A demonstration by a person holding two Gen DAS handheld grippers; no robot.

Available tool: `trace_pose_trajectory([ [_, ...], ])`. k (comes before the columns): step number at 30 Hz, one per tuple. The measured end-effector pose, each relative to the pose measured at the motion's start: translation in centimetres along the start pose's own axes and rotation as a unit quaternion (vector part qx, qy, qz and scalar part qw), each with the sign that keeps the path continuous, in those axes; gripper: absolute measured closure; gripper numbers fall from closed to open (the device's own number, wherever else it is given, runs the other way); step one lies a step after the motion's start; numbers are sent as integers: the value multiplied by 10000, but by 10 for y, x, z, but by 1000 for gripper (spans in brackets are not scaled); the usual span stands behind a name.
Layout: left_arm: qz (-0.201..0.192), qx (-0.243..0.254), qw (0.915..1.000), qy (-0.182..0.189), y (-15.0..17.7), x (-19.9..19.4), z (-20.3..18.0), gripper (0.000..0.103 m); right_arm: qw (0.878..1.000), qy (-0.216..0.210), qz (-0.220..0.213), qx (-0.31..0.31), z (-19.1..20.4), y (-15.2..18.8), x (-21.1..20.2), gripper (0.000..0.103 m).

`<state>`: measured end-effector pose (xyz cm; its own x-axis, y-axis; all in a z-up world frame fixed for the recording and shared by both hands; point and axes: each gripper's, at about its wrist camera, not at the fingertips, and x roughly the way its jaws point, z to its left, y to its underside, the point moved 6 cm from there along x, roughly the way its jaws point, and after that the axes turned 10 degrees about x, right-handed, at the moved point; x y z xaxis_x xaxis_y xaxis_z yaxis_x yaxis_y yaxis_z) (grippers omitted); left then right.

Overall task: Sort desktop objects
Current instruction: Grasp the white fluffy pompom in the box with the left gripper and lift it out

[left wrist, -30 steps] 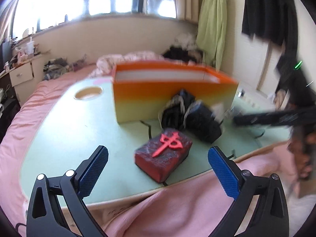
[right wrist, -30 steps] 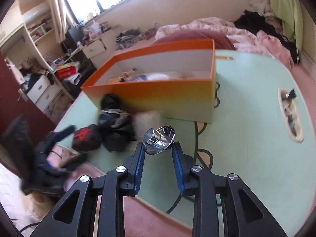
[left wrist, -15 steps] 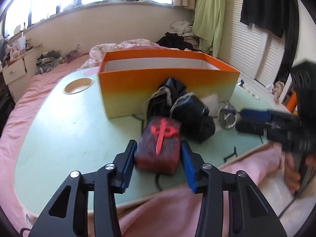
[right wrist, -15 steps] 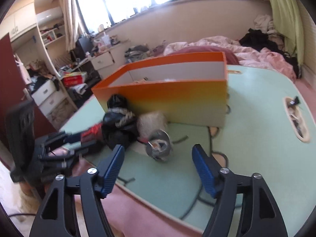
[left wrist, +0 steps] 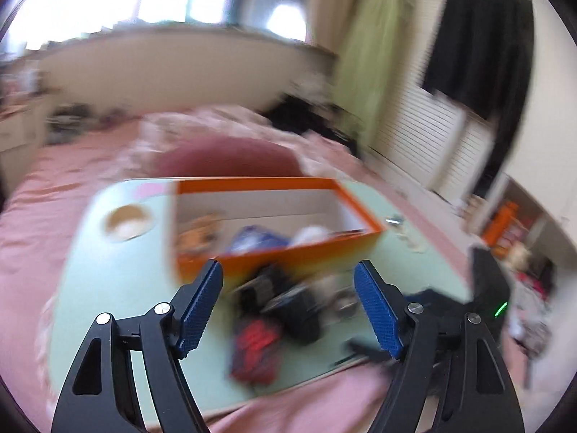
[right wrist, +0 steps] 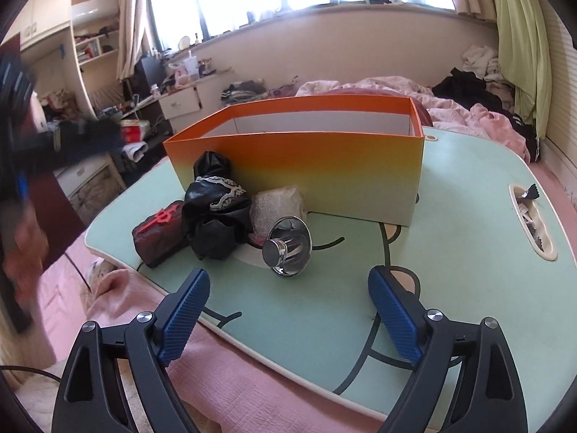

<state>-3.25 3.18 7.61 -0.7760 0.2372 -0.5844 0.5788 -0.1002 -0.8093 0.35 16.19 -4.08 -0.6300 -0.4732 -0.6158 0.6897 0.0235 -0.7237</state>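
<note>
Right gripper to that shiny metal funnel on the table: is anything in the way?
Nothing visible. The right gripper has its jaws open, and only bare green table lies between them and the metal funnel. The black bundle and bubble-wrapped item sit beside and behind the funnel.

- Box (right wrist: 324, 173): orange at the rim, fading through yellow to cream at the base; white inside.
- Table (right wrist: 450, 252): pale mint green with black curved lines and a cream edge.
- Block (right wrist: 158, 232): dark red, mottled black, with a bright red emblem on top.
- Bag (right wrist: 216, 216): glossy black with pale lace trim.
- Funnel (right wrist: 288, 249): mirror-bright chrome.
- Bedding (right wrist: 234, 379): pink.
- Curtain (right wrist: 523, 47): lime green.
- Right gripper (right wrist: 288, 310) and left gripper (left wrist: 288, 306): black frames, blue ribbed pads.
</note>
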Motion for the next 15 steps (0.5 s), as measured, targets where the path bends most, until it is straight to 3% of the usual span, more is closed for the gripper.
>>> trace_pose_trajectory([
  [3, 762, -169, 9962, 399, -34, 47, -3, 28, 10000, -16, -5, 5, 0, -1, 1, 13],
  [7, 1809, -547, 9794, 706, -47, 109, -7, 28, 10000, -25, -24, 6, 0, -1, 1, 13],
  [12, 2731, -273, 9613, 227, -23, 163, -14, 28, 10000, -70, -37, 32, 0, -1, 1, 13],
  [13, 2776, -273, 9601, 211, -21, 166, -12, 31, 10000, -73, -40, 32, 0, -1, 1, 13],
  [14, 2649, -180, 9640, 106, -21, 170, -11, 40, 10000, -62, -35, 27, 0, -1, 2, 13],
  [15, 2683, -111, 9632, 48, -22, 173, -10, 62, 10000, -53, -35, 20, -1, -2, 1, 13],
])
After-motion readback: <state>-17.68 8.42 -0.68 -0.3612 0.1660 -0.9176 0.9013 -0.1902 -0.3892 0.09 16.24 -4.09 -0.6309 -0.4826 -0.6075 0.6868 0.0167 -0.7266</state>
